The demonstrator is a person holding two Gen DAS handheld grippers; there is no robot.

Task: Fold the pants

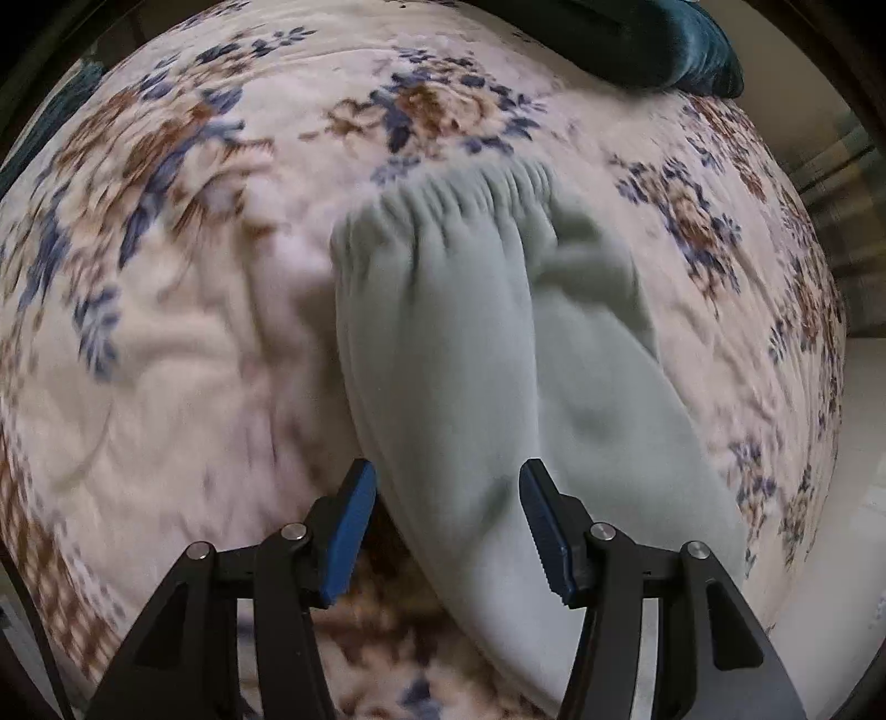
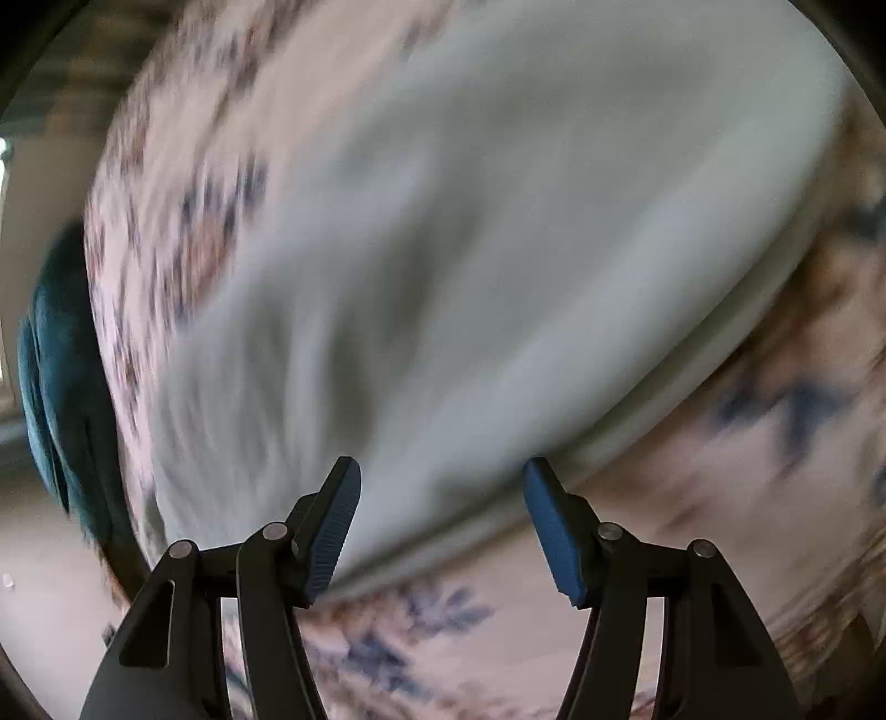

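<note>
left gripper (image 1: 447,479), jaws spread wide; right gripper (image 2: 443,476), jaws likewise apart

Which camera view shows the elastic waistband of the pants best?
The left wrist view: the gathered waistband is whole and fairly sharp at the far end of the pants. The right wrist view shows only blurred cloth, with no waistband visible.

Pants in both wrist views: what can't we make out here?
- Pants: leg ends, left wrist view, cut off at the bottom behind the left tool.
- Fold edges and layers, right wrist view: motion blur smears the fabric above the right tool.
- Dark teal item: cut off by the frame's top edge.
</note>
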